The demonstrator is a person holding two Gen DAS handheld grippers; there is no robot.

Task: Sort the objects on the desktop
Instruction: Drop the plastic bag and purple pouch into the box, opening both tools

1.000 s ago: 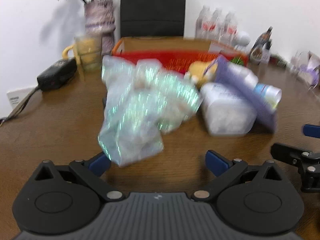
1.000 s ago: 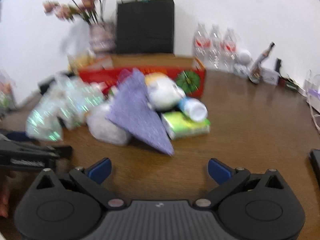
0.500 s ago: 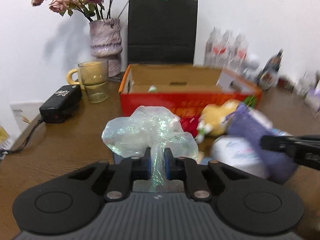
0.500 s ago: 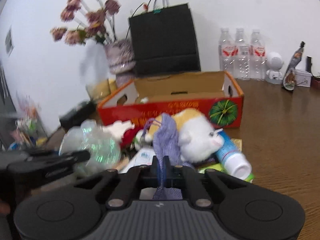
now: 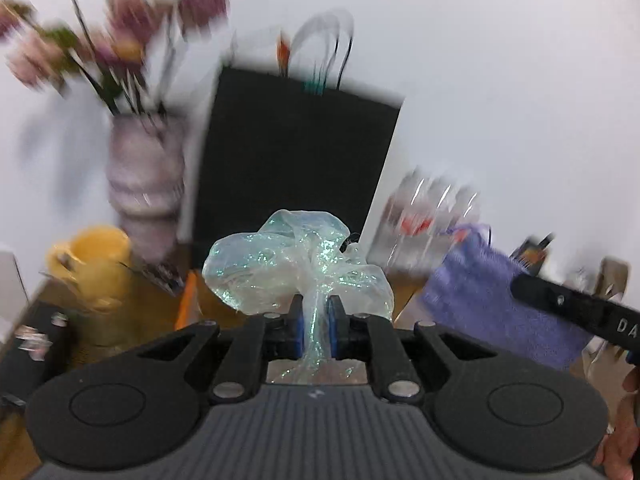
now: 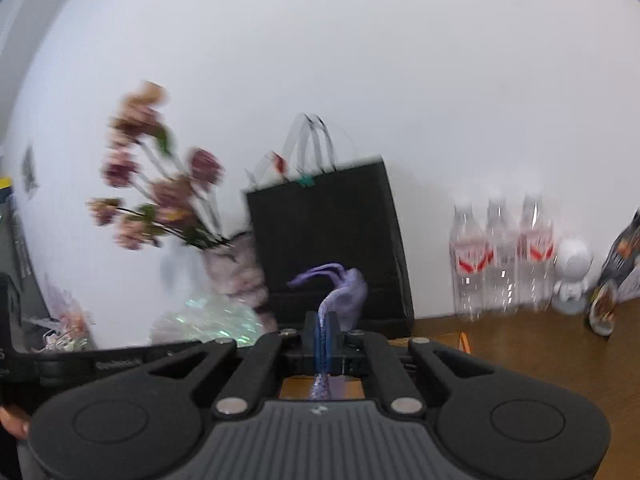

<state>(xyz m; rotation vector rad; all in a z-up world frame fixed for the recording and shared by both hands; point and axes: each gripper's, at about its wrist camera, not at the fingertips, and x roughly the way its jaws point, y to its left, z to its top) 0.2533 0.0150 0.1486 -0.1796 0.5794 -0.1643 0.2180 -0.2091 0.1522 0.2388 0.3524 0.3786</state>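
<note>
My left gripper [image 5: 314,312] is shut on a crumpled iridescent clear plastic bag [image 5: 288,260] and holds it up in the air. My right gripper [image 6: 322,324] is shut on a purple cloth pouch [image 6: 348,288], also lifted. The pouch [image 5: 492,296] and the right gripper's black finger [image 5: 572,304] show at the right of the left wrist view. The plastic bag [image 6: 208,320] shows at the left of the right wrist view. An orange edge of the cardboard box [image 5: 184,300] peeks out below the bag; the rest of the box is hidden.
A black paper bag [image 6: 328,248] stands against the white wall. A vase with pink flowers [image 5: 144,176] and a yellow mug [image 5: 96,264] are at the left. Three water bottles [image 6: 500,256] and a small white figure [image 6: 572,276] stand at the right on the brown table [image 6: 540,352].
Both grippers closed on their items, the left on the plastic bag and the right on the purple pouch, and have lifted them up off the table. The views now tilt upward.
</note>
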